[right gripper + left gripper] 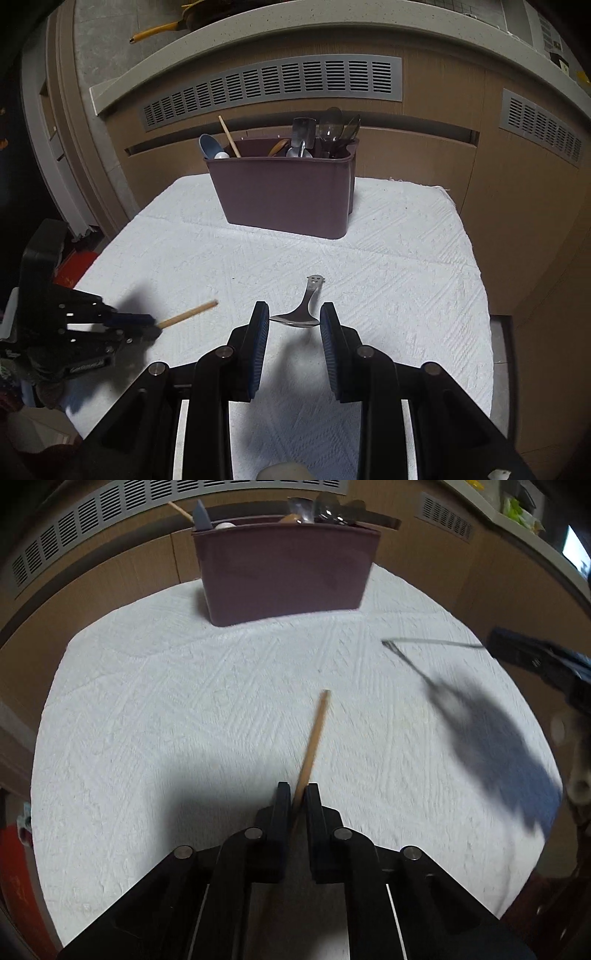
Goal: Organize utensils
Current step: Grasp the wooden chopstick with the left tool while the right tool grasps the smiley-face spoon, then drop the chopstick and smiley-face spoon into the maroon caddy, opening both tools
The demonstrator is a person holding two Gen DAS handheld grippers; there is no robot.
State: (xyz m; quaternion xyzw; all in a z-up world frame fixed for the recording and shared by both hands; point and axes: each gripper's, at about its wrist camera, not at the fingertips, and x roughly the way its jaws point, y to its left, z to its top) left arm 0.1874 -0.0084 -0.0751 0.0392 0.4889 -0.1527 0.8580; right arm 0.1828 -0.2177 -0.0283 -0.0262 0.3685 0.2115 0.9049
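Left gripper is clamping the wooden chopstick; right gripper is pinching the metal spoon by its bowl edges, lower centre, so it's risking a slip.

No readable text anywhere: a faint raised marking on the left tongs body stays too blurred to read.

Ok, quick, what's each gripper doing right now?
Left gripper: shut on the wooden chopstick.
Right gripper: fingers closed onto the metal spoon, which spans the gap between them.
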